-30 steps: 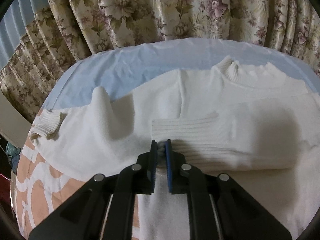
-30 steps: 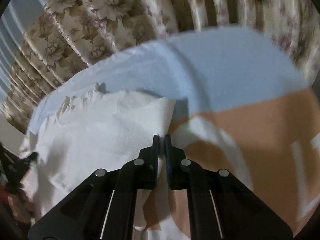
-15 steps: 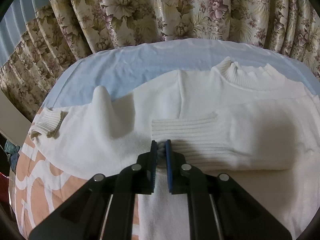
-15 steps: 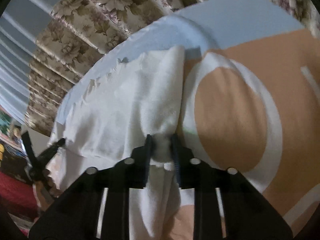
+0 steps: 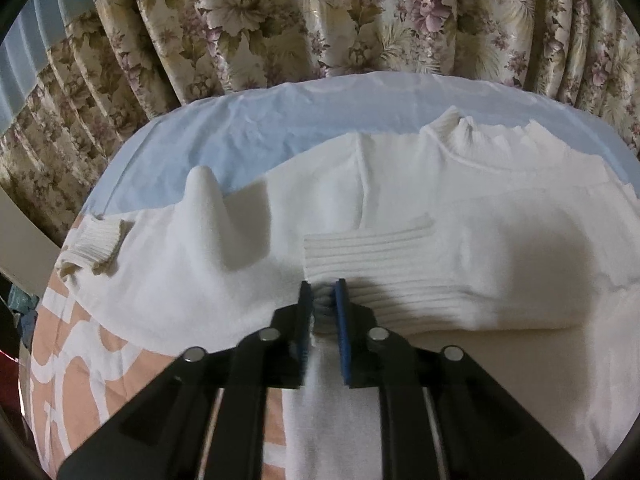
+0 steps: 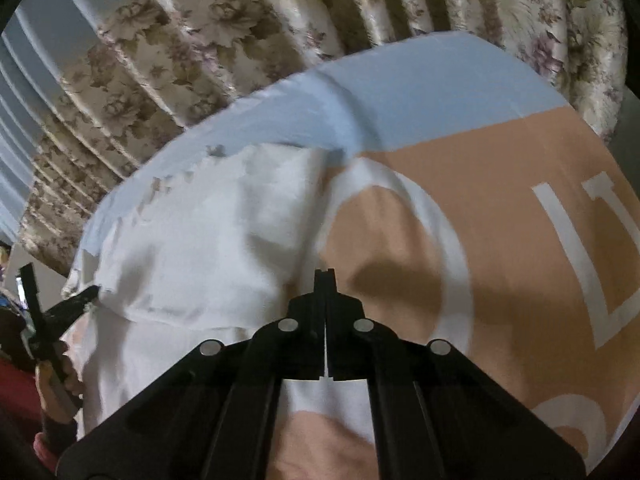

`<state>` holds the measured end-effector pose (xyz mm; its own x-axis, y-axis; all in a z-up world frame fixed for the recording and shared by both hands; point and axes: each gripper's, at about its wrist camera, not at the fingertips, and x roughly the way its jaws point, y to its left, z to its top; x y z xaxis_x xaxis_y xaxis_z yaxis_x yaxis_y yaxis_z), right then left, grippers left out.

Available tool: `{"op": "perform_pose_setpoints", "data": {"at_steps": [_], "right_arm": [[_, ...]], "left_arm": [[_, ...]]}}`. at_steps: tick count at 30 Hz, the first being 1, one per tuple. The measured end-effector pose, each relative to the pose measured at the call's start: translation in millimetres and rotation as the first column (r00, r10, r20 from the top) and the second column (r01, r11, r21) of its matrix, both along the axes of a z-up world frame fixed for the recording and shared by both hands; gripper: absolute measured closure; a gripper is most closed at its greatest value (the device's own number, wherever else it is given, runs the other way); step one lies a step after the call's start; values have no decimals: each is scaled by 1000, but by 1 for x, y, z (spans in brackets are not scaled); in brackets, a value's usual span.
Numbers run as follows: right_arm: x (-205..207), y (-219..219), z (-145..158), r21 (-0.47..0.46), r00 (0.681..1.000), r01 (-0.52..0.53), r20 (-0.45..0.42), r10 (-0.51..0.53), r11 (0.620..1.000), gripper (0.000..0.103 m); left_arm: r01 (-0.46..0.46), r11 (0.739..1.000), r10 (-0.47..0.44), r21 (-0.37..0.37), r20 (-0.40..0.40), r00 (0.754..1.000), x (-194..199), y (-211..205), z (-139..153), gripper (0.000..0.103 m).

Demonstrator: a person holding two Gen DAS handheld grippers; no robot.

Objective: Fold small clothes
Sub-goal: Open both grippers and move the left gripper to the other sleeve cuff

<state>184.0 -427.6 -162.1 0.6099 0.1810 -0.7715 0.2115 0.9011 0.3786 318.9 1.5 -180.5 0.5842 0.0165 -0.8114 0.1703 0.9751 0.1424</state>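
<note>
White sweater [image 5: 400, 200] lies flat on the bed [image 5: 260, 128], collar toward the curtains [image 5: 320, 20]. One sleeve [image 5: 420, 276] is folded across the chest, the other sleeve [image 5: 168, 248] still out; body folds left. Left gripper [image 5: 322, 294] has just been opening, cuff knit still between its fingers. Right gripper [image 6: 325, 276] is clenched empty beside the sweater's edge. Hem is out of frame, and the right view is blurred.

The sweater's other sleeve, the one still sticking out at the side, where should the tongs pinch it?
Probably at the ribbed cuff of the spread sleeve. It is the free end, lying flat at the sweater's far left. Come down from above on its outer edge, then carry it across, like the sleeve already folded over the chest.
</note>
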Motion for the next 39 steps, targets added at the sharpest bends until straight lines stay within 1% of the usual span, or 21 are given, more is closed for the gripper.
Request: {"op": "perform_pose_setpoints", "data": {"at_steps": [1,2,3,4,6,7,8,9,11,16,19,22,24,25,26,28,30,32,34,35,39], "right_arm": [[2,5,5,-5,1000,-13,11,13,1000,102],[6,14,13,-11,999,-42,32,42,999,100],[11,24,19,-24,998,-53,42,54,998,99],[16,31,24,-38,996,-67,48,69,997,97],[28,51,31,-74,992,-109,61,114,991,82],[32,61,33,-101,990,-119,69,126,988,69],[37,71,34,-126,987,-131,73,141,983,63],[45,85,34,-151,983,-152,77,165,977,63],[57,107,29,-166,975,-192,80,207,967,61],[87,152,-1,-223,956,-284,10,293,933,61],[88,154,-13,-291,953,-298,-34,302,909,63],[82,126,-11,-305,973,-228,-33,229,925,63],[77,105,-12,-262,980,-198,-26,198,945,72],[76,96,-12,-242,982,-187,-26,187,952,83],[76,92,-12,-240,983,-183,-29,182,953,89],[74,92,-11,-244,983,-182,-37,178,953,88],[72,99,-6,-259,983,-186,-45,180,948,79],[68,104,1,-249,981,-195,-38,191,949,56],[63,111,11,-218,978,-204,-7,207,955,44],[61,114,15,-202,977,-208,5,214,957,36],[59,138,26,-173,966,-244,39,254,954,25]], "left_arm": [[-5,1000,5,-8,0,1000,-1,2,4,65],[-12,1000,12,-16,8,1000,-4,5,11,53],[-14,1000,15,-18,19,1000,-7,7,18,34],[-15,1000,16,-16,37,999,-10,8,26,31],[-16,1000,16,-6,76,997,-17,4,42,30],[-10,1000,10,-8,86,996,-18,-2,47,30],[10,1000,-8,-23,91,996,-19,-12,51,28],[30,999,-28,-27,87,996,-17,-23,51,23],[66,998,-65,-15,80,995,-13,-50,45,23],[138,990,-138,-11,0,990,5,-97,1,23],[131,991,-131,-20,-5,991,5,-84,-7,21],[88,996,-89,-30,-18,996,6,-62,-7,20],[69,996,-70,-49,-32,997,8,-46,-7,19],[69,996,-71,-53,-33,997,7,-43,-7,19],[68,997,-69,-38,-29,997,4,-42,-7,19],[61,998,-61,-17,-29,998,1,-42,-3,20],[41,999,-42,-25,-37,998,-5,-38,6,20],[26,999,-27,-45,-26,999,-10,-29,20,19],[10,999,-10,-48,-7,1000,-15,-19,30,9],[-8,999,9,-47,14,1000,-18,-8,37,8],[-50,998,51,-29,39,998,-16,26,44,8]]}}
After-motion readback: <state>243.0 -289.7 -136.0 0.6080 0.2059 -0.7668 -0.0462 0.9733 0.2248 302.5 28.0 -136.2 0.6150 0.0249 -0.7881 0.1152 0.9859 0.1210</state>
